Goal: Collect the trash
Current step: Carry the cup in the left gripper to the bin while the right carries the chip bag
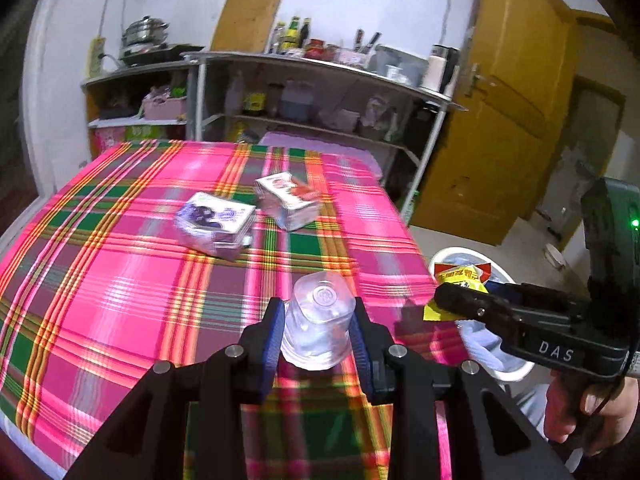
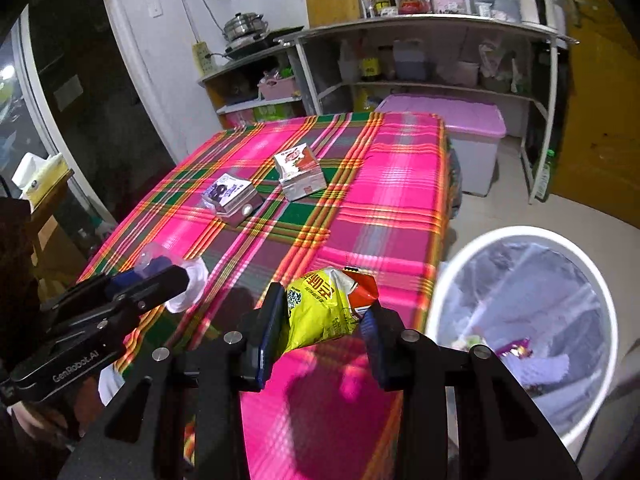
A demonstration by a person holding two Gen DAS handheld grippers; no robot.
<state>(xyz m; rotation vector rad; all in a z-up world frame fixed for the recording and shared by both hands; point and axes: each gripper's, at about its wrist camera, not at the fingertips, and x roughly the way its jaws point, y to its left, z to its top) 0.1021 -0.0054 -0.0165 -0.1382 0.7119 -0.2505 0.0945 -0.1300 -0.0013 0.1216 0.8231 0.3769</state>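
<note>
Where gripped, "DAS" right claw point(image 1: 434, 304), "GenRobot.AI" left claw point(image 2: 188, 280).

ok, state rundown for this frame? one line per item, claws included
left claw: shut on the clear plastic cup
clear plastic cup: held on its side above the table
right claw: shut on the yellow snack bag
yellow snack bag: crumpled, held above the table edge
purple carton: lying on the tablecloth
red carton: dented, on the tablecloth
trash bin: open, lined, some wrappers inside
</note>
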